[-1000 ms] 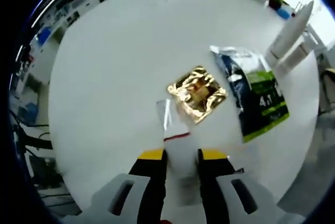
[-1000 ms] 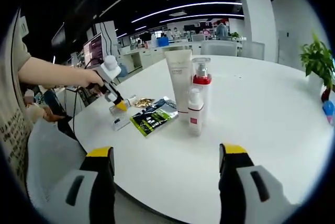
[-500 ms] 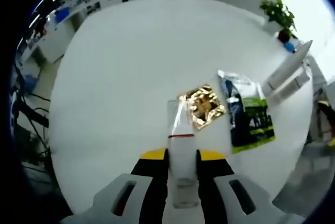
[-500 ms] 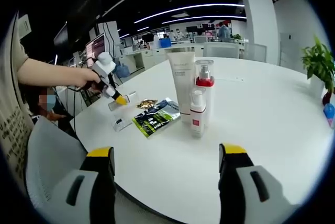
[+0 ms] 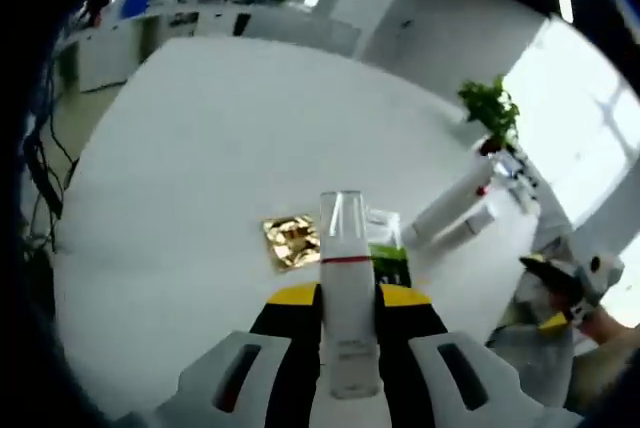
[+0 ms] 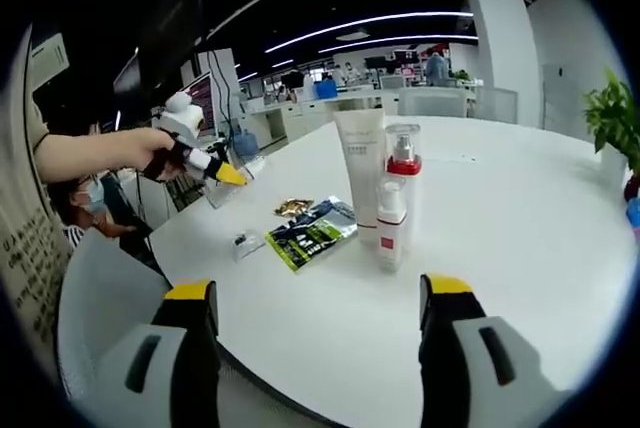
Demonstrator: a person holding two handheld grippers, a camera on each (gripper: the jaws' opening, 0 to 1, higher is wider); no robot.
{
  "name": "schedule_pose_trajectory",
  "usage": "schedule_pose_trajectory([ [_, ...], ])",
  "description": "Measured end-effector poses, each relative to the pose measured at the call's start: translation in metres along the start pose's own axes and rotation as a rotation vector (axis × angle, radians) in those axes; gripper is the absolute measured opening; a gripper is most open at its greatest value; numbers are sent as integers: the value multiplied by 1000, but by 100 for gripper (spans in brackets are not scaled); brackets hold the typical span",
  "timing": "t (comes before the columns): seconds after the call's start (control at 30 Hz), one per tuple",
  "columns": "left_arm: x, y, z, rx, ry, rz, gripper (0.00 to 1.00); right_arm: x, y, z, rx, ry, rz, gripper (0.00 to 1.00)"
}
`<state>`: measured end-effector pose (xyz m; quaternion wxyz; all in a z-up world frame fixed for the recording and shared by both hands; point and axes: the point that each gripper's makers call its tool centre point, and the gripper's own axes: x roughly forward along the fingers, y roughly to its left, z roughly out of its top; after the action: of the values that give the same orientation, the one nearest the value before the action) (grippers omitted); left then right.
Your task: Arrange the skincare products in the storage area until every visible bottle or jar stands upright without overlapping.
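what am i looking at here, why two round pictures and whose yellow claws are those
A person holds a two-jaw gripper in each hand, with a fisheye camera on each. The left gripper view looks along the left gripper, shut on a clear bottle lifted off the white table. The right gripper view looks along the right gripper, open and empty. On the table stand a white tube and two red-banded pump bottles; beside them lie a green sachet and a gold sachet.

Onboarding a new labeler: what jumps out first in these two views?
The left gripper holds a clear bottle with a red band between its jaws, lifted above the white table. In the right gripper view, a white tube and two red-trimmed pump bottles stand upright together mid-table, with a green-and-black sachet and a gold packet lying flat beside them.
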<state>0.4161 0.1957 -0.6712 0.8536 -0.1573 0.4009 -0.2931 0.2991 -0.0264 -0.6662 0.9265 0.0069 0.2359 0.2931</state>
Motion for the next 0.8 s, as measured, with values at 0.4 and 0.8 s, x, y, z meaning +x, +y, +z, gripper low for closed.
schedule_pose_trajectory([
  [0.4, -31, -87, 12, -116, -137, -286, 17, 1, 19, 29, 88, -107, 102, 80],
  [0.8, -54, -147, -6, -39, -144, -505, 17, 7, 68, 115, 287, -336, 388, 71],
])
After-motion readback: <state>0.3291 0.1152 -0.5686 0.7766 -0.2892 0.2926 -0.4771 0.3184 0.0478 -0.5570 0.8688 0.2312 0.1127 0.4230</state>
